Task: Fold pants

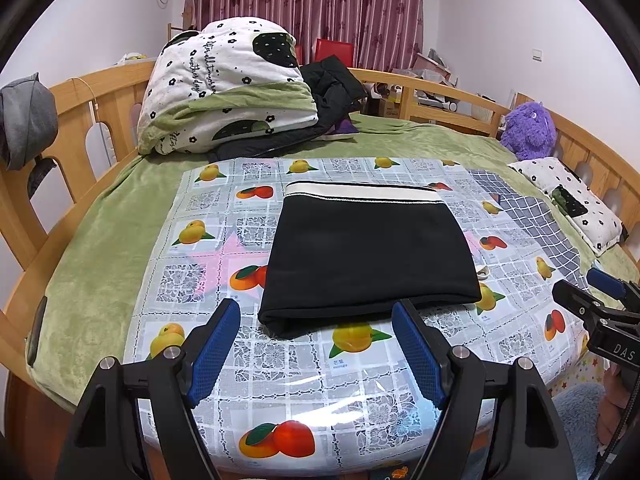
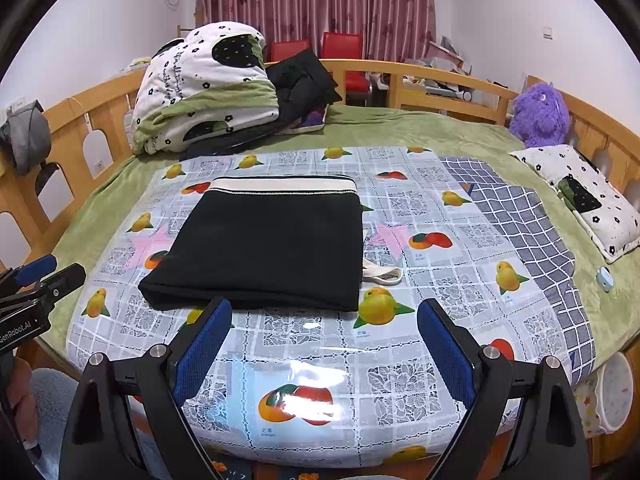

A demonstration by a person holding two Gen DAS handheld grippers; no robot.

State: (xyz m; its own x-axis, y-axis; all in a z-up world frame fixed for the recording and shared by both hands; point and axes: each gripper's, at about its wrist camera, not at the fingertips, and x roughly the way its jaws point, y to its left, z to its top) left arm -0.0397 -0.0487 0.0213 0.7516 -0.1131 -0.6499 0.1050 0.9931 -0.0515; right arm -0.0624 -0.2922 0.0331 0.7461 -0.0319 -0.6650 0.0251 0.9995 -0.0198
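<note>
Wooden bed frame (image 1: 448, 92), maroon curtains (image 1: 320, 4), white walls (image 1: 500, 20).

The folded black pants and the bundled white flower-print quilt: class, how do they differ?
The folded black pants lie flat and neat on the fruit-print plastic cover; the bundled white flower-print quilt is heaped high on the green blanket. The pants are plain with a white waistband; the quilt is patterned. Both rest on the bed.

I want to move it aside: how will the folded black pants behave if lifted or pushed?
The black pants are soft layered cloth, so they would likely sag and unfold if lifted by one edge. On the glossy fruit-print cover they probably slide easily.
</note>
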